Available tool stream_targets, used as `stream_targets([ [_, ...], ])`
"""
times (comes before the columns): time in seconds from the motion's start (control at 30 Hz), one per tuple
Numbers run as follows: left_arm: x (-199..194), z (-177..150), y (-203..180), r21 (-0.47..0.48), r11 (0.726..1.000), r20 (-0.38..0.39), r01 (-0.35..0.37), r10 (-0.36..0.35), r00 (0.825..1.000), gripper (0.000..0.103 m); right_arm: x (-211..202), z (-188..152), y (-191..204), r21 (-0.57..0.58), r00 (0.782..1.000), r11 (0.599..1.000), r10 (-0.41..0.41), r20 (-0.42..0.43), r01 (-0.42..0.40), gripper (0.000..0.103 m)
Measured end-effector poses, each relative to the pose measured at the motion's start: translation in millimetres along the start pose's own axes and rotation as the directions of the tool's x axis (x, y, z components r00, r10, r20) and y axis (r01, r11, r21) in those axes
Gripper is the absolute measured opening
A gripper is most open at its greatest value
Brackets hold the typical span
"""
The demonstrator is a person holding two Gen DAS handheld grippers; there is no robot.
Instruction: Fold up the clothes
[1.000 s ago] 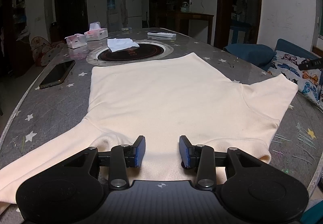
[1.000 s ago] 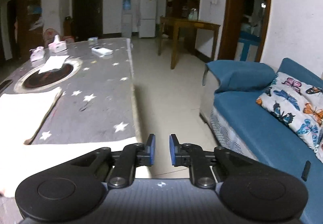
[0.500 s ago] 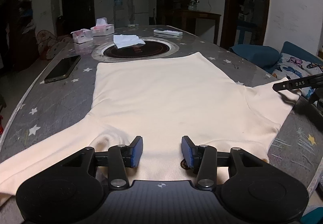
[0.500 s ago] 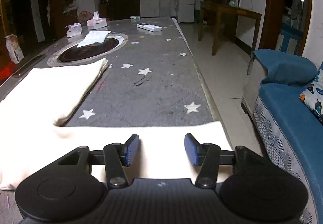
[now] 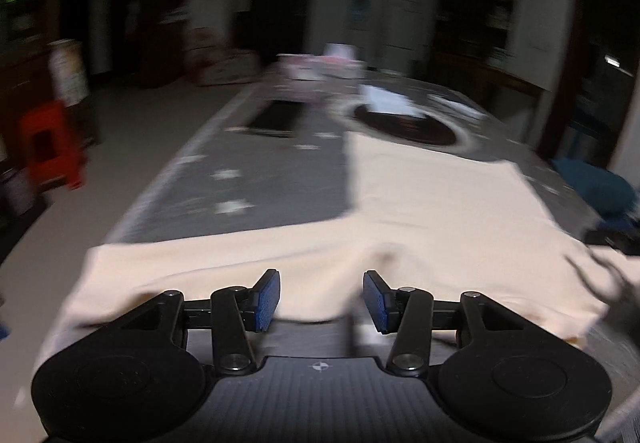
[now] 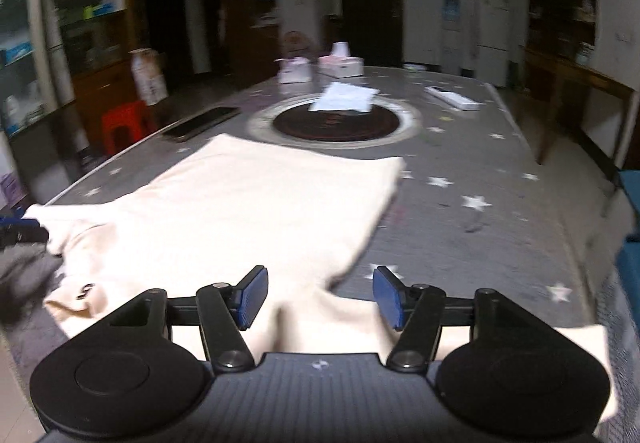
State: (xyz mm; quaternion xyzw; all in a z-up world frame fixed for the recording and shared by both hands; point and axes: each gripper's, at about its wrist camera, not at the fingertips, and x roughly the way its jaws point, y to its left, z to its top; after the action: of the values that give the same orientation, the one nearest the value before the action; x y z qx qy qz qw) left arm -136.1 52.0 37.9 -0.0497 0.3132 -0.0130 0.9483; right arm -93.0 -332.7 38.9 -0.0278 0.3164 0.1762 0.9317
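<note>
On the starry table (image 6: 480,179), I'm swinging both hands outward — right gripper (image 6: 320,297) opening, left gripper (image 5: 322,301) open — toward the cream shirt (image 6: 248,211) sleeves.

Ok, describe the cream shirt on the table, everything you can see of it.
The cream shirt is plain, soft knit, lying flat on the grey star-patterned table, sleeves spread sideways, hem near the dark round inset. Light creases show near the left shoulder. Both grippers hover at its near edge, jaws apart, neither pinching it.
</note>
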Motion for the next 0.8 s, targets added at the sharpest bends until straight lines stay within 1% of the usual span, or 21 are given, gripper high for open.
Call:
stream_targets([
  [0.1,-5,3,27,-0.071,0.993,0.008,-0.089,0.090,0.996,0.049,6,-2,7,-0.011,1.000,1.000,0.023,-0.011,-0.023,0.059],
  [0.17,-7,8,44,-0.111,0.983,0.017,-0.146,0.149,0.989,0.049,6,-7,10,-0.011,0.999,1.000,0.028,-0.023,-0.028,0.060],
  [0.27,0,13,67,-0.136,0.960,0.010,-0.244,0.248,0.969,0.049,11,-11,12,-0.020,0.999,1.000,0.021,-0.038,-0.022,0.060],
  [0.33,10,14,80,-0.135,0.947,-0.012,-0.293,0.294,0.956,0.049,13,-14,13,-0.028,0.999,0.999,0.015,-0.044,-0.017,0.060],
  [0.43,22,15,90,-0.104,0.942,-0.028,-0.319,0.318,0.948,0.049,13,-16,12,-0.027,0.999,1.000,0.010,-0.048,-0.011,0.061],
  [0.53,36,15,90,-0.057,0.953,-0.042,-0.299,0.297,0.954,0.048,13,-17,11,-0.023,0.999,1.000,0.001,-0.049,-0.002,0.062],
  [0.6,44,15,89,-0.029,0.960,-0.046,-0.279,0.278,0.959,0.039,14,-18,10,-0.018,0.999,1.000,-0.006,-0.053,0.005,0.064],
  [0.63,45,16,89,-0.019,0.963,-0.042,-0.270,0.269,0.962,0.027,14,-19,10,-0.018,0.999,1.000,-0.008,-0.054,0.007,0.065],
  [0.67,47,17,88,-0.010,0.965,-0.039,-0.262,0.262,0.964,0.013,15,-20,10,-0.020,0.998,1.000,-0.011,-0.055,0.010,0.068],
  [0.77,53,26,87,0.026,0.968,-0.028,-0.250,0.251,0.968,0.006,16,-22,11,-0.032,0.998,0.999,-0.019,-0.057,0.017,0.073],
  [0.8,56,30,86,0.047,0.967,-0.018,-0.251,0.252,0.968,0.006,17,-23,12,-0.035,0.998,0.999,-0.023,-0.058,0.021,0.078],
])
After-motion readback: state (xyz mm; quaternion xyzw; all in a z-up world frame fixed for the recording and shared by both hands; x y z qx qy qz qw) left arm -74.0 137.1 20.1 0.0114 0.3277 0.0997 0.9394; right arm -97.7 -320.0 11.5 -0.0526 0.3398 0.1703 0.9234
